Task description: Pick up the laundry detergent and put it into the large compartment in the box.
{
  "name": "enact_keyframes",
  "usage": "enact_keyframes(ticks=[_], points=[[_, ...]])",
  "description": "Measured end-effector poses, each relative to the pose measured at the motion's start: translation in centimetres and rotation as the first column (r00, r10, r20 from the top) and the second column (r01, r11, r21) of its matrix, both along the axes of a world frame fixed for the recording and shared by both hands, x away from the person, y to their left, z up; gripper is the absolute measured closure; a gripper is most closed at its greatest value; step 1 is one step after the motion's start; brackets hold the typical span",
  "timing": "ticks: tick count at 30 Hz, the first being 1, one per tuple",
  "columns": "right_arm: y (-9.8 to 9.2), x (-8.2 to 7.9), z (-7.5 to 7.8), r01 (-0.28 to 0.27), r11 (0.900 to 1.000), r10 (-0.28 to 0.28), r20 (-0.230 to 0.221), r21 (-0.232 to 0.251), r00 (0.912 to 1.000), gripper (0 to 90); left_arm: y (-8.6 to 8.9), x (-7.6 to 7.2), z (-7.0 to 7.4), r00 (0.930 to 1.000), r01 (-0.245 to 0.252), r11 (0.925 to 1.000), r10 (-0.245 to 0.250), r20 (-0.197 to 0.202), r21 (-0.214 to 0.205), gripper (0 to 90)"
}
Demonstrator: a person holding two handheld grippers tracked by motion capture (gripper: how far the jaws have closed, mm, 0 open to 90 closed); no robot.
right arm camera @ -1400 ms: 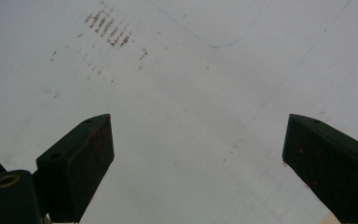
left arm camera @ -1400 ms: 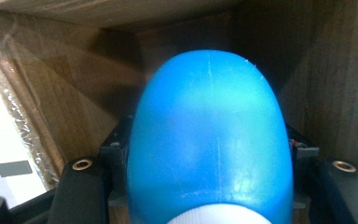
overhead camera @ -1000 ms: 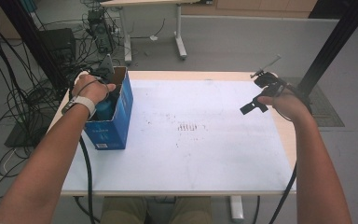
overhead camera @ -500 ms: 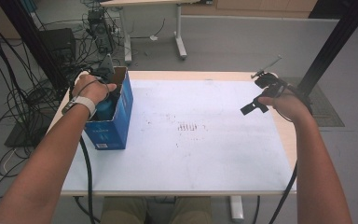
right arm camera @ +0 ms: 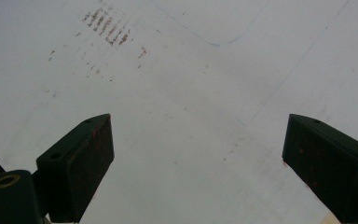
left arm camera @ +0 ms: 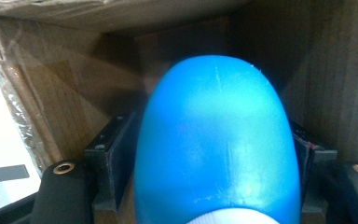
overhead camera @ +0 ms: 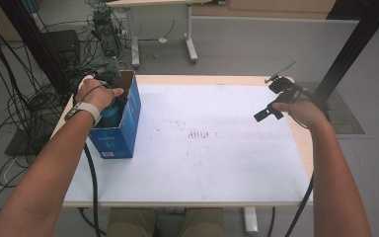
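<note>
- One box point(overhead camera: 116, 133), blue outside and brown cardboard inside, stands open-topped at the left of the high view, on the left end of the counter point(overhead camera: 202, 168).
- Inside the box is one blue bottle point(left arm camera: 214, 144); in the left gripper view its rounded blue body fills the centre of the frame, with a sliver of white at the bottom edge and the cardboard walls behind and to both sides.
- The left gripper point(left arm camera: 205, 163) reaches down into the box, its two black jaws pressed against either side of the bottle, clamped on it.
- In the high view the left hand point(overhead camera: 97, 94) sits over the box opening at centre left, with a white band on the wrist; the bottle shows as a blue patch just below the hand.
- The right gripper point(overhead camera: 271, 109) is held in the right hand point(overhead camera: 303, 108) at the upper right of the high view, over the right part of the counter, well apart from the box.
- In the right gripper view its two jaws stand wide apart at the lower left and lower right of the frame, with nothing between them but the bare white counter.
- One patch of small brown marks point(right arm camera: 109, 25) lies on the counter, at the upper left of the right gripper view and near the centre of the high view.
- Counts: one box, one bottle, two grippers.
</note>
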State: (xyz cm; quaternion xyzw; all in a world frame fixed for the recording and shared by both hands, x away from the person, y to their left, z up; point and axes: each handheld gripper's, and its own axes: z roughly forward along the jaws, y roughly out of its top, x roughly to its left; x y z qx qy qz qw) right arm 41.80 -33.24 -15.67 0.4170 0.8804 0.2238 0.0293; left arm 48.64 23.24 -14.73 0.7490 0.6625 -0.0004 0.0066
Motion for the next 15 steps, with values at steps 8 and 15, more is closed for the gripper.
enact_keyframes(ticks=[8,15], points=[[-0.07,-0.18,0.14,0.002,1.0,-0.002,0.002,0.001,1.0,8.6,-0.12,-0.18,0.16,0.9998,0.016,0.9999,-0.016,0.008,0.006,28.3],[-0.09,-0.37,0.32,0.004,1.0,-0.004,0.006,0.0,1.0,8.6,0.14,-0.48,0.58,0.9995,0.026,0.9997,-0.026,0.019,-0.006,28.1]])
